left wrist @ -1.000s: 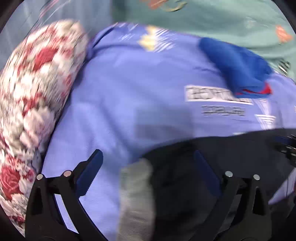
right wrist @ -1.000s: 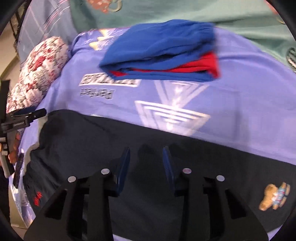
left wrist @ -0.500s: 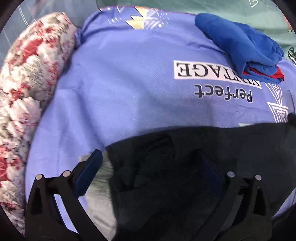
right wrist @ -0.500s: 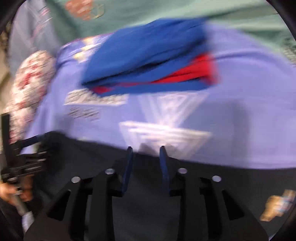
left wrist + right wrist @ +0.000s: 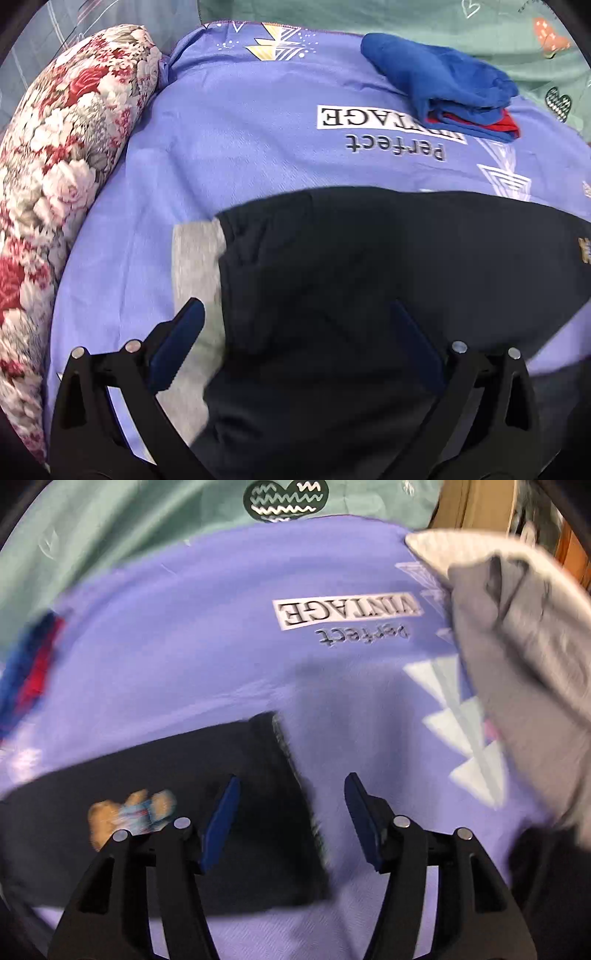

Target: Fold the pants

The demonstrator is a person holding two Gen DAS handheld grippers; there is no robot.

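Observation:
Dark navy pants (image 5: 369, 277) lie flat on a purple printed sheet (image 5: 240, 147), with a grey waistband (image 5: 195, 266) at their left end. My left gripper (image 5: 295, 332) is open over that end, its jaws wide apart and empty. In the right wrist view the pants' other end (image 5: 236, 775) shows, with a small bear patch (image 5: 129, 812). My right gripper (image 5: 291, 805) is open, straddling the leg cuff edge (image 5: 291, 775), holding nothing.
A floral bolster pillow (image 5: 62, 166) lies along the left. Folded blue and red clothes (image 5: 454, 88) sit at the back of the sheet. A grey garment (image 5: 517, 646) lies at the right. A green bedsheet (image 5: 110, 535) is behind.
My right gripper has swung right to the pants' cuff end and opened from nearly shut. My left gripper has stayed open, shifting slightly over the waistband end.

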